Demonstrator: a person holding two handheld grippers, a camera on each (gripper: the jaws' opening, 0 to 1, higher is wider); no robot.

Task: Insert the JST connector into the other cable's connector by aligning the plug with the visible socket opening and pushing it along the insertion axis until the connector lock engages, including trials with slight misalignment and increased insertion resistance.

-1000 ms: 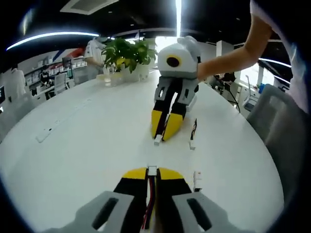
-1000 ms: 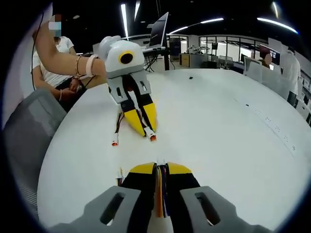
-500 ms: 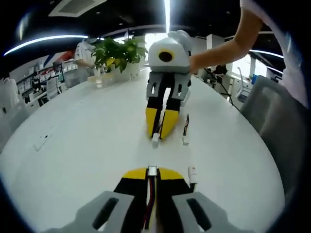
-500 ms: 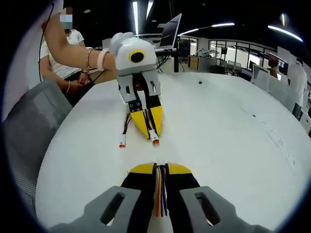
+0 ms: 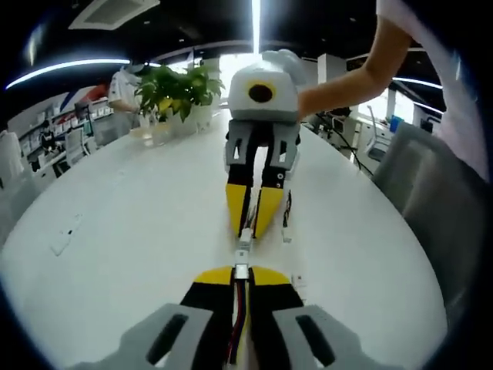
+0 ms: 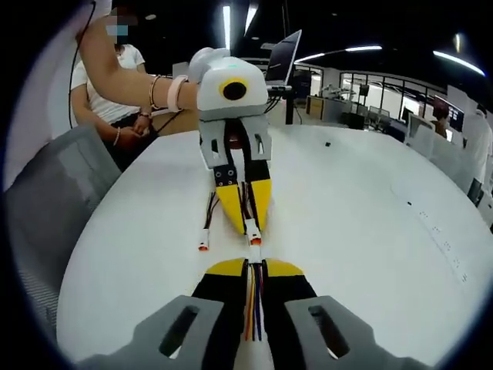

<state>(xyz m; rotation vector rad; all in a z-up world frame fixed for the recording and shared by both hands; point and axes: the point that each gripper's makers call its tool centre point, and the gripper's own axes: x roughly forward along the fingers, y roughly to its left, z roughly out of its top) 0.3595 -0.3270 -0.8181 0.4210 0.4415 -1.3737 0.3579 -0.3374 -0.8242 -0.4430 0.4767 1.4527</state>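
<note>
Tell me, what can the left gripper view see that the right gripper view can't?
Left gripper view: a leafy potted plant at the far edge of the white table.

Right gripper view: a seated person, a grey chair and an open laptop.

Both: two cable connectors nearly touching tip to tip, the left tongs shut on the wired connector, the right tongs shut on the other connector, plus a loose cable end lying alongside.

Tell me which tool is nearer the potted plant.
Right. The right tool, shut on a multicoloured cable, is partway along the table toward the potted plant; the left tool, shut on a red-black cable, is farther back.
</note>
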